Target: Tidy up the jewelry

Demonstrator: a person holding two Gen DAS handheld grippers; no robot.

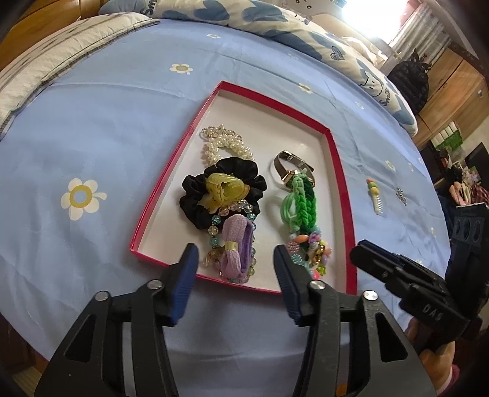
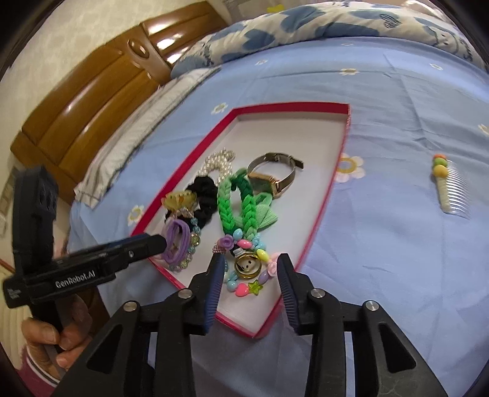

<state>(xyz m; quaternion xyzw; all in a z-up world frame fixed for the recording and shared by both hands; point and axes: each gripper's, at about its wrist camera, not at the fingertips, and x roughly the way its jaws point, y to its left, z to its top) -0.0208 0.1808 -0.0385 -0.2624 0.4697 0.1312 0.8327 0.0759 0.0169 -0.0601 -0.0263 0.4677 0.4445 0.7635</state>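
Blue bedsheet (image 1: 91, 128) with white-and-yellow flower print, spread across the whole bed; patterned quilt (image 1: 275, 21) bunched along the far edge, wooden headboard (image 2: 91, 100) beyond the pillow side.

Red-rimmed tray (image 1: 339, 171) with white floor, lying flat on the sheet near the front edge of the bed, holding nearly all the jewelry in two rough columns.

Left gripper (image 1: 235, 265) poised above the tray's near rim, fingers spread wide and empty, framing the purple hair tie (image 1: 237, 244) below. Right gripper (image 2: 250, 271) likewise spread wide and empty, poised over the near corner of the tray around the colourful bead bracelet (image 2: 244, 287) and its gold ring charm (image 2: 247, 265).

Left column, far to near: pearl bracelet (image 1: 226, 143); black scrunchie (image 1: 195, 195) with a yellow claw clip (image 1: 226, 189) resting on top; clear-and-blue bead strand (image 1: 214, 229) partly under the purple hair tie.

Right column: metal-band watch (image 1: 290, 168) at the far end, touching the green braided band (image 1: 301, 201), which overlaps a pale green hair tie (image 1: 287, 207) and runs down to the bead bracelet.

Outside the tray, on the sheet to its right and well apart from it: small comb clip (image 2: 452, 189) with coloured pom-poms; beside it in the left wrist view, a tiny sparkly piece (image 1: 402, 195), too small to identify.
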